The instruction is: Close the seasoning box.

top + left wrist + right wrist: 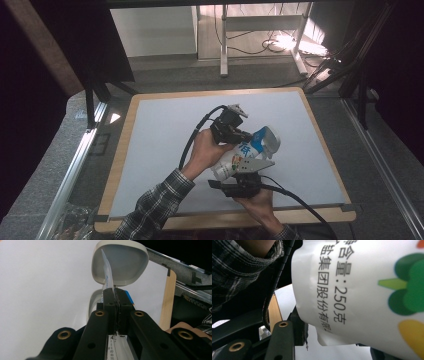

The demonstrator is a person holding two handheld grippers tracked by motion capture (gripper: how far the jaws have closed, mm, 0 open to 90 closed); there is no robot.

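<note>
A: Largest first?
B: Pale grey table [160, 150] with wooden edging, seen from above. Dark floor around it.

A: Then the thing in hand?
B: White bottle [245, 152] with blue lettering and a printed wrapper, held off the table near the middle, lying tilted between both hands. Grey flip cap [120, 263] swung open at the far end.

A: Left gripper [235, 131]?
B: Up by the cap end. Jaws pressed together, pinching a thin loose flap of the label [108, 277] just below the open cap.

A: Right gripper [245, 180]?
B: Below the bottle's lower end, on the near side. Jaws partly apart, clamped around the body; black print and green and yellow shapes close up in the right gripper view [367, 290].

A: Smallest?
B: Plaid sleeve [155, 205] on the left forearm.
</note>
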